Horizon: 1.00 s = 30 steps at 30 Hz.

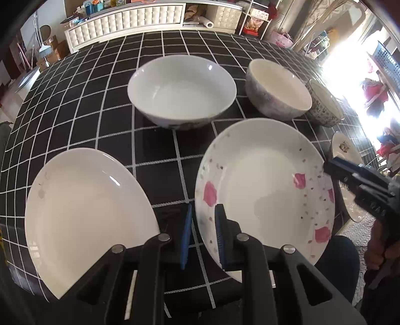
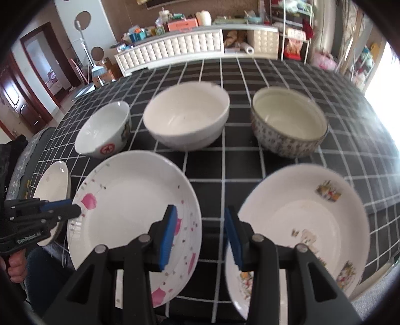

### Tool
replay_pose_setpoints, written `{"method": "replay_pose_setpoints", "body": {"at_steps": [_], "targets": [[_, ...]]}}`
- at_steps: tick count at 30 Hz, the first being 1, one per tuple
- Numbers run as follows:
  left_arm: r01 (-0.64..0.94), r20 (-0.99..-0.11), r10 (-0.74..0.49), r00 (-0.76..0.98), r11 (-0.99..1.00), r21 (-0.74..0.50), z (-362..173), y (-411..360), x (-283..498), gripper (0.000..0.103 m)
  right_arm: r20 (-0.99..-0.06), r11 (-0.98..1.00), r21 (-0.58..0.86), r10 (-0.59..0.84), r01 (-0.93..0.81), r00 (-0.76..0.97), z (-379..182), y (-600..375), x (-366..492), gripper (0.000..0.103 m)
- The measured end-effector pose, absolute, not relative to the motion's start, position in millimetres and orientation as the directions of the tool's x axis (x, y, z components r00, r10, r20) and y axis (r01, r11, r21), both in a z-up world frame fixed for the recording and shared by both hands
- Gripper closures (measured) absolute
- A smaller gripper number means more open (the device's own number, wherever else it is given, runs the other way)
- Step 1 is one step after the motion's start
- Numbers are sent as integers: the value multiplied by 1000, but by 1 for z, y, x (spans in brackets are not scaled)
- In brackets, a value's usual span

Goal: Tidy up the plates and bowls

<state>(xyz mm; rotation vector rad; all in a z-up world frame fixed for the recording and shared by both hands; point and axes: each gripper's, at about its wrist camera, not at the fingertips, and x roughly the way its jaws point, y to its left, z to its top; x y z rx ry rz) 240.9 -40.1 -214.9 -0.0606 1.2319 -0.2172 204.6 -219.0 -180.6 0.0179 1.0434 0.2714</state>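
A pink-flowered plate lies near the front edge of the black checked table. My left gripper straddles its left rim and is shut on it. My right gripper hangs open over the plate's right rim, its pads apart from it. A plain white plate lies to the left. A cartoon-printed plate lies to the right. Behind them stand three bowls: a red-emblem one, a white one and a patterned one.
A white tufted cabinet runs past the table's far edge. A person's knee in jeans shows under the near edge, and a hand grips the left tool. Bare cloth separates bowls from plates.
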Motion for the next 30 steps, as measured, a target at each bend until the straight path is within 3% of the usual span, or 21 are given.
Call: {"method": "replay_pose_setpoints", "body": {"at_steps": [8,10,12,14,30], "targets": [[137,-933,-183,309,980,-146,-221,-45,242,88,-865,960,149,243,-238,440,-191,-216,211,59],[135,-937,-170,306,982,-135,-223,-46,242,92,-868,959,164,252,-232,428,-195,-216,211,66],[135,-935,-179,306,980,-144,-224,-43,242,93,-873,959,180,257,-217,414,-198,-219,212,85],[136,-933,-183,309,980,-148,-224,-45,241,93,-874,958,192,266,-213,407,-199,-221,209,89],[130,-924,-195,329,979,-160,-213,-41,233,94,-884,974,187,224,-131,411,-189,-217,200,91]]}}
